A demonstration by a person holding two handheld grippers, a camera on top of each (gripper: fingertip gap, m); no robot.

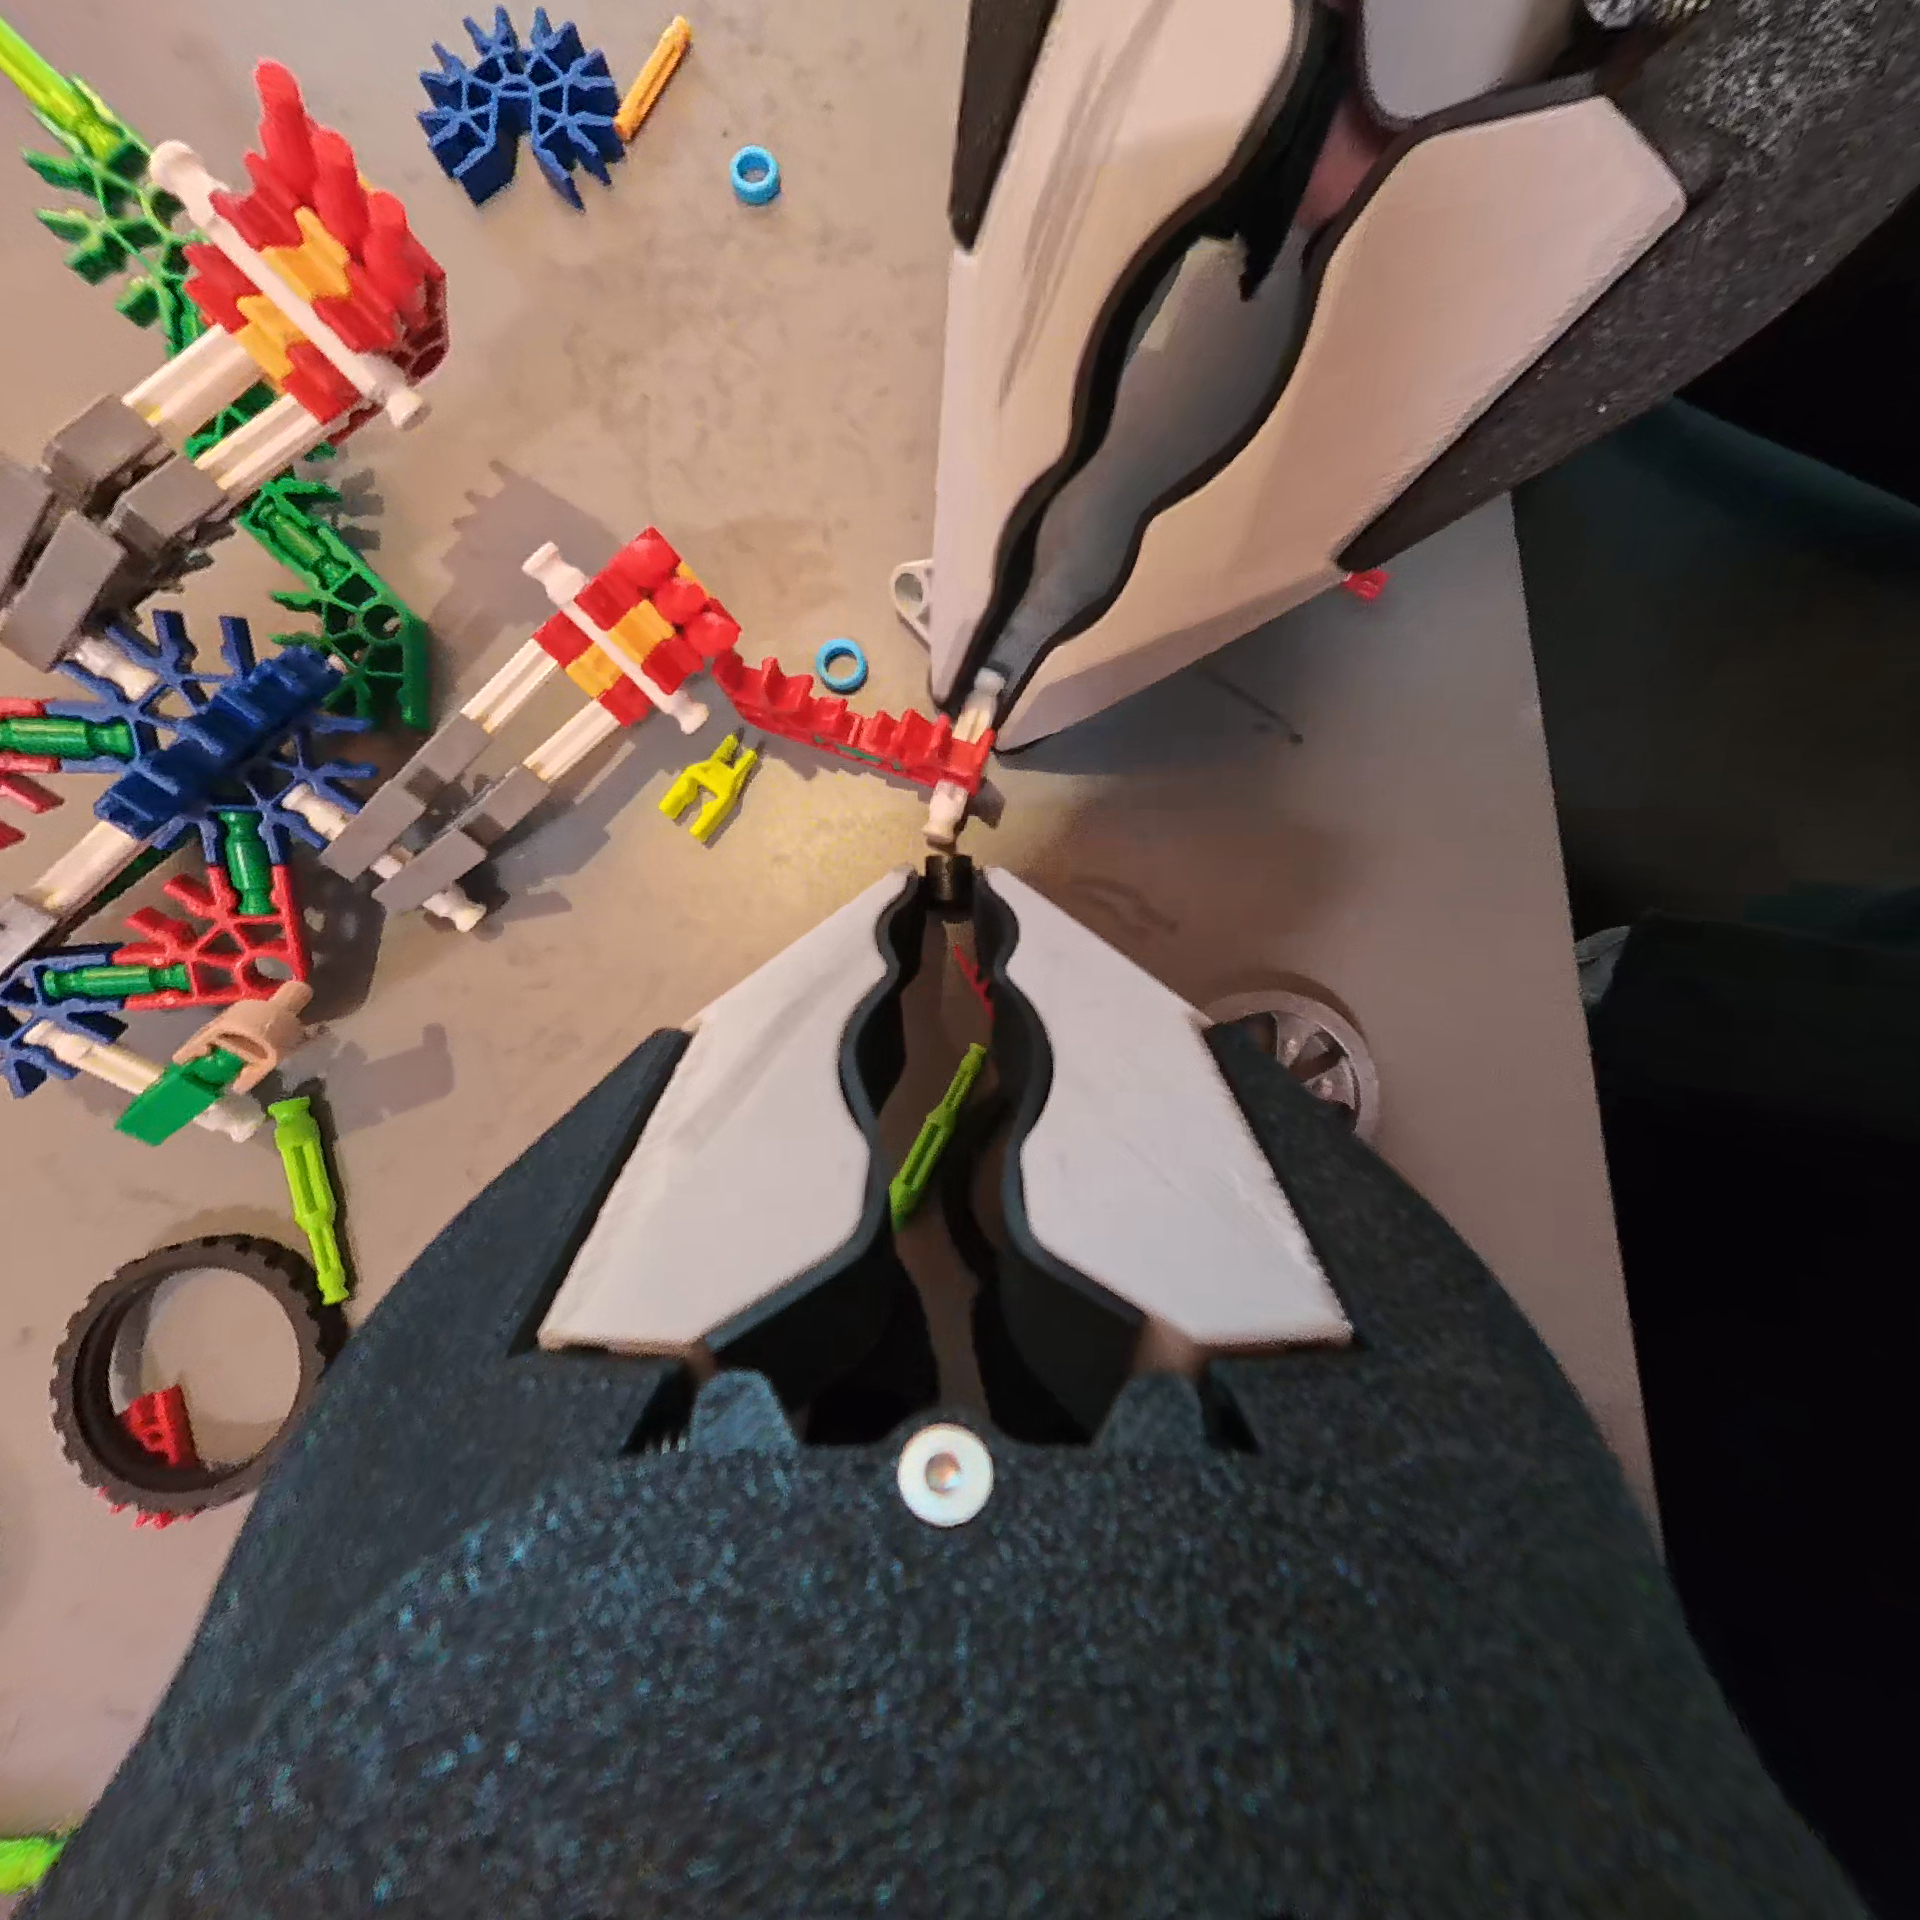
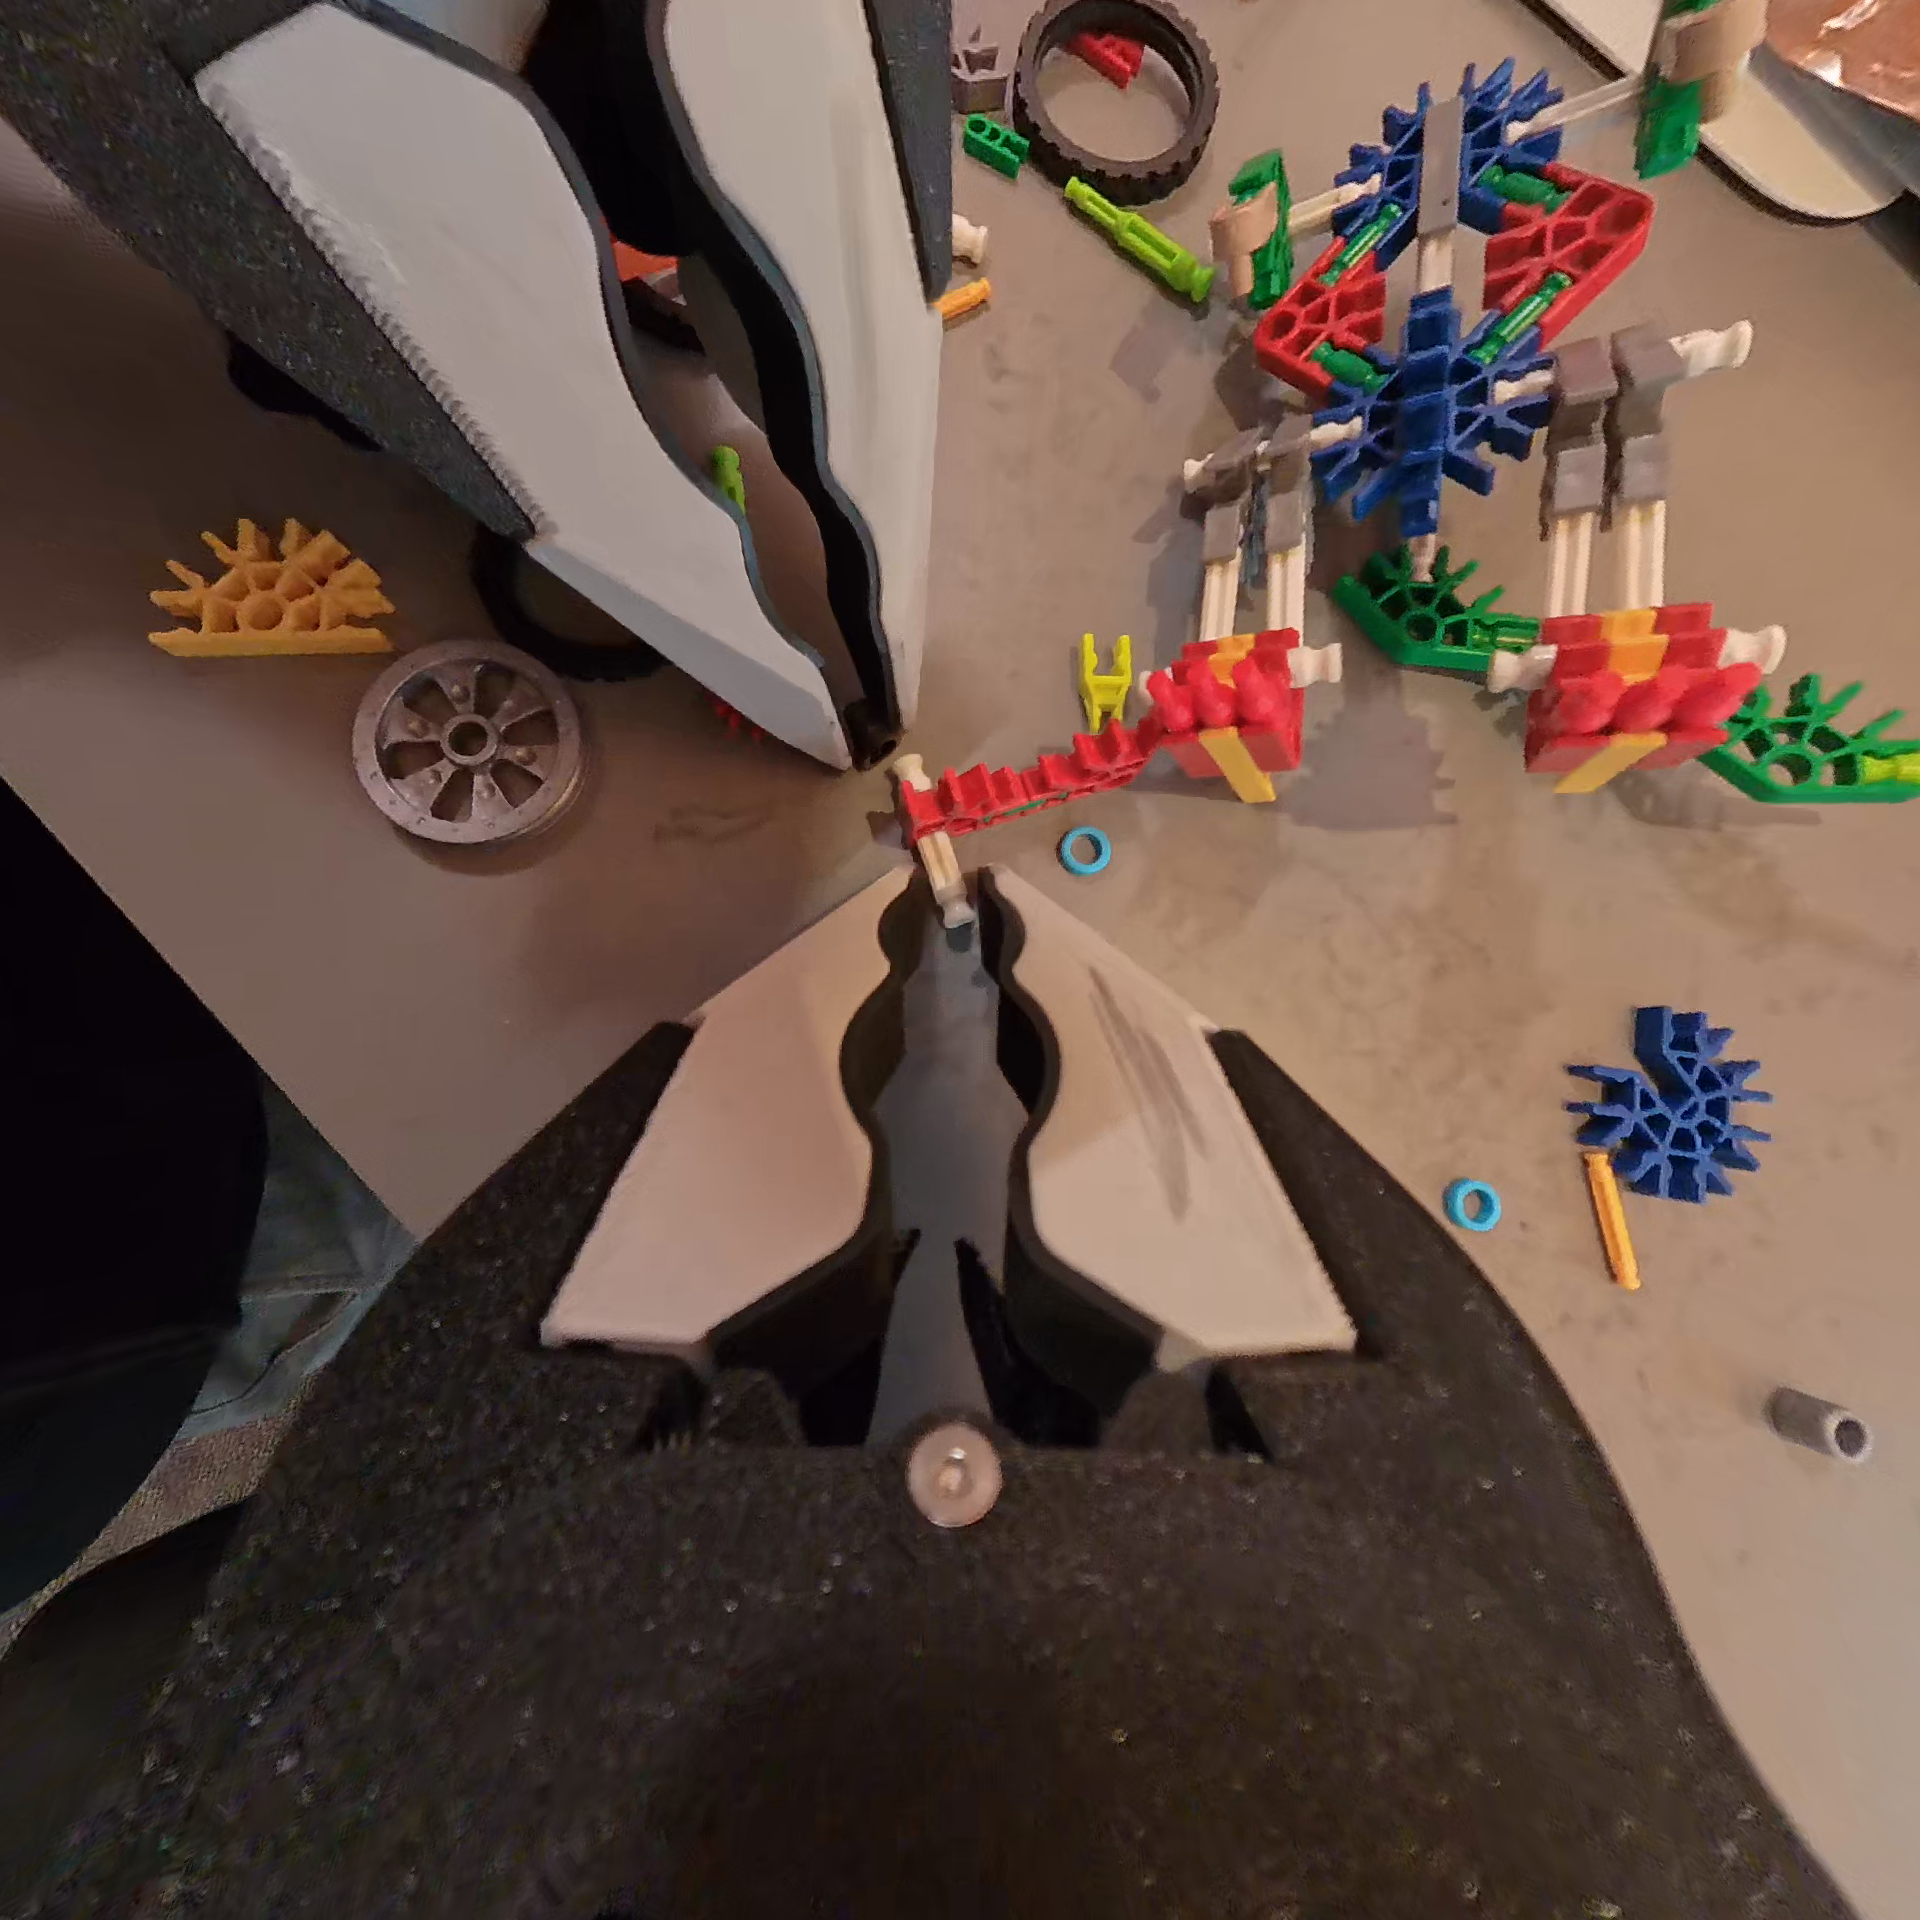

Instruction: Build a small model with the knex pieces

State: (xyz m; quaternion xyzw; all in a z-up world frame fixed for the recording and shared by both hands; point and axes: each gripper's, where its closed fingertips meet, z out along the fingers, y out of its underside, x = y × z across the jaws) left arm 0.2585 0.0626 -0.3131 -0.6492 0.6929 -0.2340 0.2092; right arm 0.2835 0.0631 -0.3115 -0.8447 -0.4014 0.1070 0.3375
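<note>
My left gripper (image 1: 948, 878) is shut on a small black piece (image 1: 945, 881). It holds the piece just short of the near end of a short white rod (image 1: 958, 774). The rod runs through the end of a red connector strip (image 1: 862, 727) that hangs off a red and yellow block on the model. My right gripper (image 2: 951, 899) is shut on the other end of the white rod (image 2: 940, 862). In the right wrist view the left gripper (image 2: 871, 743) comes in from the upper left, with its black piece almost touching the rod tip.
A model of blue, red and green connectors (image 2: 1444, 405) lies on the grey table (image 1: 675, 364). Around it are loose parts: a grey wheel hub (image 2: 468, 743), a black tyre (image 1: 197, 1371), a yellow fan connector (image 2: 270, 597), blue rings (image 1: 840, 665) and a blue connector stack (image 2: 1668, 1112). The table edge (image 1: 1548, 831) is close by. Left and right tips are no more than a few centimetres apart.
</note>
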